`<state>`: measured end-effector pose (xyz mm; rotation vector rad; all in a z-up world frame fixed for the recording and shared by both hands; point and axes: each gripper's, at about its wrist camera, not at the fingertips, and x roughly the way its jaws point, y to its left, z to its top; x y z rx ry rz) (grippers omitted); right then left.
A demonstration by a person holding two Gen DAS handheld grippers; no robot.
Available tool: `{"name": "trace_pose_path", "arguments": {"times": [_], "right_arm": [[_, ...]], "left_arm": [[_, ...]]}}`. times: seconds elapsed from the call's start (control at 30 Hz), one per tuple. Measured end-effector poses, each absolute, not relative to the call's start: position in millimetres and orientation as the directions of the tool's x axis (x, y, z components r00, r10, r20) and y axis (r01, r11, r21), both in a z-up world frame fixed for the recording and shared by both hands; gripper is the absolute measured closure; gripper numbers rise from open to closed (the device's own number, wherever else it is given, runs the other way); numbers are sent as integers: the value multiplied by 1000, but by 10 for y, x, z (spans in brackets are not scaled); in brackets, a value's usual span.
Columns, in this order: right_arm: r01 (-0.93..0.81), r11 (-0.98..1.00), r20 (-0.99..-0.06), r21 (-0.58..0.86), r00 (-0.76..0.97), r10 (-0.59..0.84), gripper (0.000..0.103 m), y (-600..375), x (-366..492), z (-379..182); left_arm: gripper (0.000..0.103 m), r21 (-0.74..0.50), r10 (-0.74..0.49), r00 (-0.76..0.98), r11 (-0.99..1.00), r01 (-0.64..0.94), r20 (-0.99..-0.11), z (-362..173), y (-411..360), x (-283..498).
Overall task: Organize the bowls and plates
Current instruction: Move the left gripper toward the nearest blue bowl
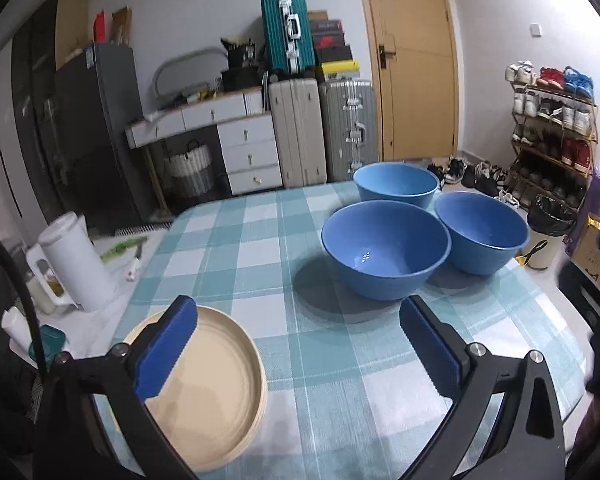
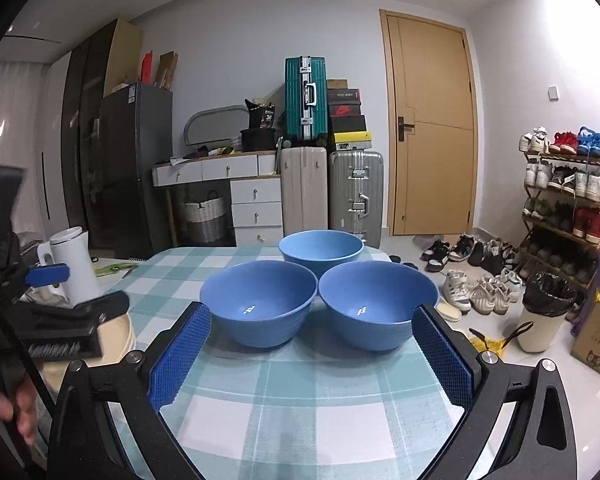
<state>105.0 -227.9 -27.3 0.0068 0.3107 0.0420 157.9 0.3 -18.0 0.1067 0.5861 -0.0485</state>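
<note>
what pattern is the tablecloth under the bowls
A teal-and-white check on the tablecloth; it shows best in the left wrist view.

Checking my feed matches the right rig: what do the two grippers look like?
Both the left gripper and right gripper have black angular frames with silver bolts and blue textured finger pads, saw-toothed along one edge. A black cable runs beside the left one.

Three blue bowls (image 2: 259, 304) (image 2: 378, 306) (image 2: 321, 248) upright, empty, clustered in a triangle on checked cloth — two in front side by side at 12 o'clock, touching or nearly, third just behind. Cream plates (image 1: 212, 384) stacked flat at 8 o'clock, near the table's edge.
</note>
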Motion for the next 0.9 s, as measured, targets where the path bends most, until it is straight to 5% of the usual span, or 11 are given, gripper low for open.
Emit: {"name": "trace_pose_path", "arguments": {"times": [0.43, 0.73, 0.83, 0.9], "right_arm": [[-65, 996, -327, 55, 942, 80, 1, -2326, 1236, -304], [-66, 986, -353, 156, 928, 118, 1, -2475, 1276, -303], [-90, 977, -399, 196, 902, 164, 1, -2505, 1298, -344], [-91, 971, -417, 221, 891, 178, 1, -2522, 1293, -360]], "left_arm": [[2, -78, -118, 552, 992, 96, -825, -475, -328, 3124], [3, -68, -89, 374, 995, 69, -923, -828, -577, 3636], [17, -111, -117, 330, 993, 37, -937, -944, -546, 3708], [37, -184, -176, 313, 983, 4, -933, -1008, -497, 3734]]}}
